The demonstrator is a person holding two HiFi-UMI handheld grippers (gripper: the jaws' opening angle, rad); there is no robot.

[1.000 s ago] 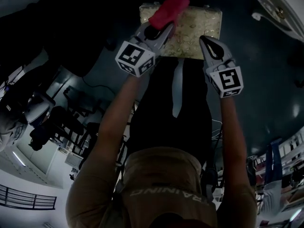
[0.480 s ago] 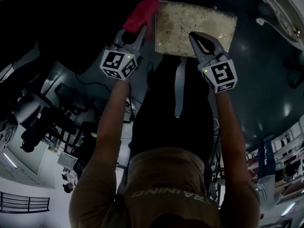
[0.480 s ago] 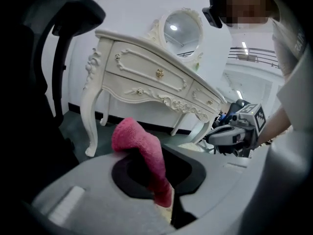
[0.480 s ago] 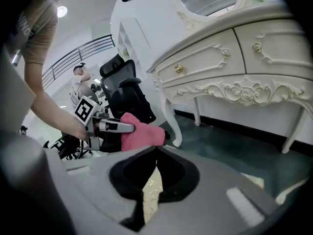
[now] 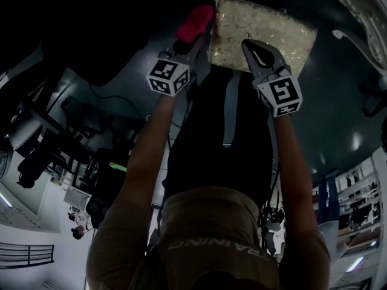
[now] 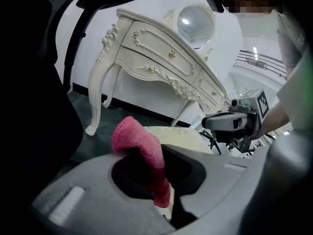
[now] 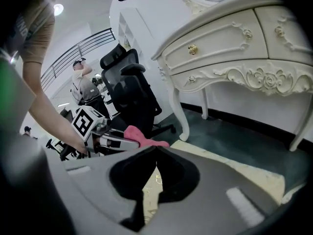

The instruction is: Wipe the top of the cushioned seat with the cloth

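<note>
Since half a second ago, the left hand-held gripper has been drawing in towards the cushioned seat, and the pink cloth, which was lying on the seat top a second ago, is now sitting just beside the seat's left edge.

From the head view, the person's two bare arms are reaching out in front of a black torso. The right hand-held gripper is hovering with its tip over the near edge of the cream, patterned seat, its marker cube facing the camera. The floor round the seat is looking dark.

Along the left hand-held gripper view, the jaws are clamping the cloth, which is bulging up in a fold above them and hanging down between them. The pale seat is showing just behind the cloth, and the other hand-held gripper is sitting to the right of it. A white carved dressing table with a round mirror is standing against the wall beyond.

Along the right hand-held gripper view, the jaws are meeting tip to tip and holding nothing, with the seat top lying beneath them. The cloth is resting at the seat's far corner, and a black office chair is standing behind it
</note>
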